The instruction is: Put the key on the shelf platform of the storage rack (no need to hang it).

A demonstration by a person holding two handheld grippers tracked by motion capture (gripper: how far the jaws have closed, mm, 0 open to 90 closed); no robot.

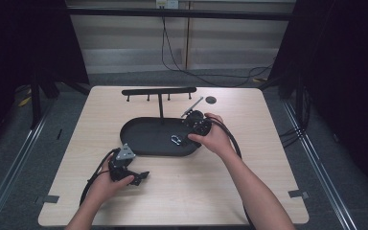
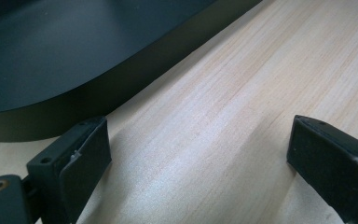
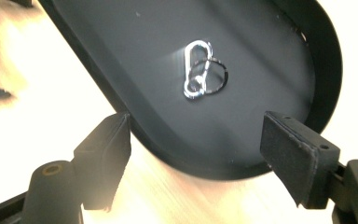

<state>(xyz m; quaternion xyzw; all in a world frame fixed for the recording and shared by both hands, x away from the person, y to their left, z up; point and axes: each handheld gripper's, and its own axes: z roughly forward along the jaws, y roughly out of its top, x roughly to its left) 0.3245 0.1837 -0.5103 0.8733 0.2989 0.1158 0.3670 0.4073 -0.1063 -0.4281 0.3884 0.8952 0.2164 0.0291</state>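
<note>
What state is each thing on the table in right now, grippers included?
Left gripper: open, holding nothing, low over the table beside the tray.
Right gripper: open, holding nothing, aimed at the clip.
Tray: flat on the table, holding the clip.
Clip: lying flat in the tray, with a thin ring attached.
Rack: upright behind the tray, nothing on its pegs.

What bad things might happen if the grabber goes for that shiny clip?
The small silver carabiner clip lies flat on the smooth black oval tray, so the open right tool might push it along instead of gripping. The thin ring looped on it could snag. The tray might slide on the wooden table.
</note>
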